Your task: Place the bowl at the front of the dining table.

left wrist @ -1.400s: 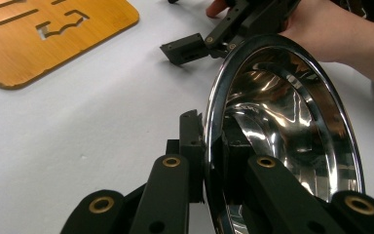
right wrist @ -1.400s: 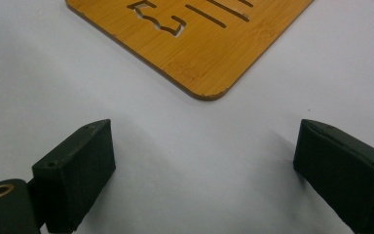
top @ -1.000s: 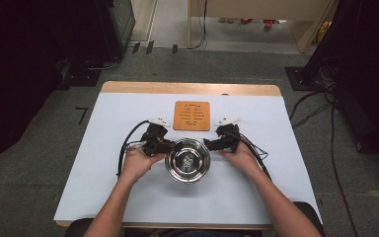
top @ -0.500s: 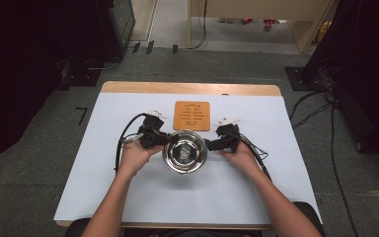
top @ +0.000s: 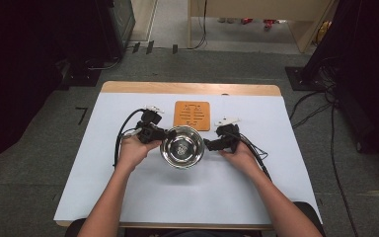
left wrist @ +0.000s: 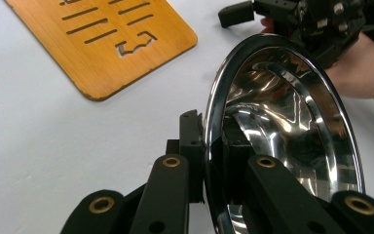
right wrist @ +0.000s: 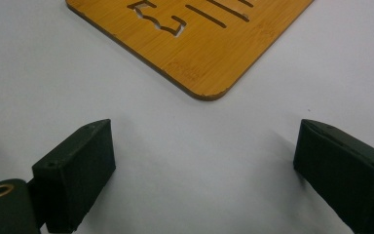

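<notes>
Steel bowl at mid-bench, directly in front of the bamboo trivet, which lies flat on the white bench. Left gripper grasps the bowl's left rim: in the left gripper view its fingers are clenched on the rim, one outside the wall, one inside, and the bowl appears tipped on edge relative to that camera. Right gripper sits just beside the bowl's right side; in the right gripper view its fingers are spread wide with nothing between them, above bare bench near a corner of the trivet.

The step in hand is judged to be carrying the bowl toward the trivet by a one-sided rim grip. To do it well: keep the pinch deep on the rim so the smooth steel does not pivot, hold the bowl level, move slowly, and lower it centred on the trivet before releasing. The free right gripper could steady the far rim.
</notes>
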Available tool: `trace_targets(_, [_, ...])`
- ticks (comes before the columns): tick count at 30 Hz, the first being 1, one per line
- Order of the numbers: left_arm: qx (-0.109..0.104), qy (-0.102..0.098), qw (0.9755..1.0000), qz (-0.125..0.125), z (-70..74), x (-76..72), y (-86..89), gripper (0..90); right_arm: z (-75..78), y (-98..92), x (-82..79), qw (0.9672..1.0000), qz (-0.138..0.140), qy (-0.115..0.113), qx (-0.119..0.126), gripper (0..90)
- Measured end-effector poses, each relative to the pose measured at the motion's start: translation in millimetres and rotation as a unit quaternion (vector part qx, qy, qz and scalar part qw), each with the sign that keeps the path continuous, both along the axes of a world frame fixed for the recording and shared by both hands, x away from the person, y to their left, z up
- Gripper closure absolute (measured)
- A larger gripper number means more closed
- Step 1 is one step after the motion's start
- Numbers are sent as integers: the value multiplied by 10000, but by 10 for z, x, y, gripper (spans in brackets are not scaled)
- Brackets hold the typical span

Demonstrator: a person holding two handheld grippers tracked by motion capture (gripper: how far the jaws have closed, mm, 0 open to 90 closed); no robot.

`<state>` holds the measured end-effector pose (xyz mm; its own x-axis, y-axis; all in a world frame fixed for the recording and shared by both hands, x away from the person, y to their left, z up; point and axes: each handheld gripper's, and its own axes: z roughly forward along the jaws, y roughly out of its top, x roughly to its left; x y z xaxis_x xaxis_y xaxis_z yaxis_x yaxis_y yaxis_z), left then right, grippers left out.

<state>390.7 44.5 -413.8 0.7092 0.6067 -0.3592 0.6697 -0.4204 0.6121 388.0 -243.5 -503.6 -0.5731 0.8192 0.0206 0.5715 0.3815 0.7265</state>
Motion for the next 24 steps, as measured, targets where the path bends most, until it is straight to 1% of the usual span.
trace_targets(4, [9, -31, 10000, 85, -8, 26, 26, 846, 0, -1, 0, 10000, 2, -2, -5, 74])
trace_targets(5, [88, -44, 9999, 136, -12, 46, 31, 846, -1, -1, 0, 10000, 5, -7, -5, 73])
trace_targets(7, [111, -10, 9998, 160, -16, 65, 25, 846, 0, -1, 1, 10000, 7, -10, -10, 73])
trace_targets(9, [105, 14, 9998, 152, -20, 83, 24, 846, 0, 0, 0, 10000, 2, -5, -8, 74])
trace_targets(13, [56, 87, 9997, 225, -26, 149, 55, 846, 0, 0, -1, 10000, 4, -4, -7, 73])
trace_targets(16, [58, 107, 9996, 242, -22, 173, 65, 846, 0, 0, -1, 10000, 6, -6, -12, 73])
trace_targets(19, [54, 97, 9996, 272, 13, 225, 87, 846, 0, 0, 0, 10000, 8, -9, -12, 74])
trace_targets(22, [56, 84, 9996, 277, 25, 246, 93, 846, 0, 0, 0, 10000, 4, -4, -6, 73])
trace_targets(23, [47, 134, 9995, 287, 19, 264, 104, 846, 0, 1, -1, 10000, 3, -4, -5, 74])
trace_targets(24, [47, 134, 9995, 287, 19, 264, 104, 846, 0, 1, -1, 10000, 3, -4, -5, 74])
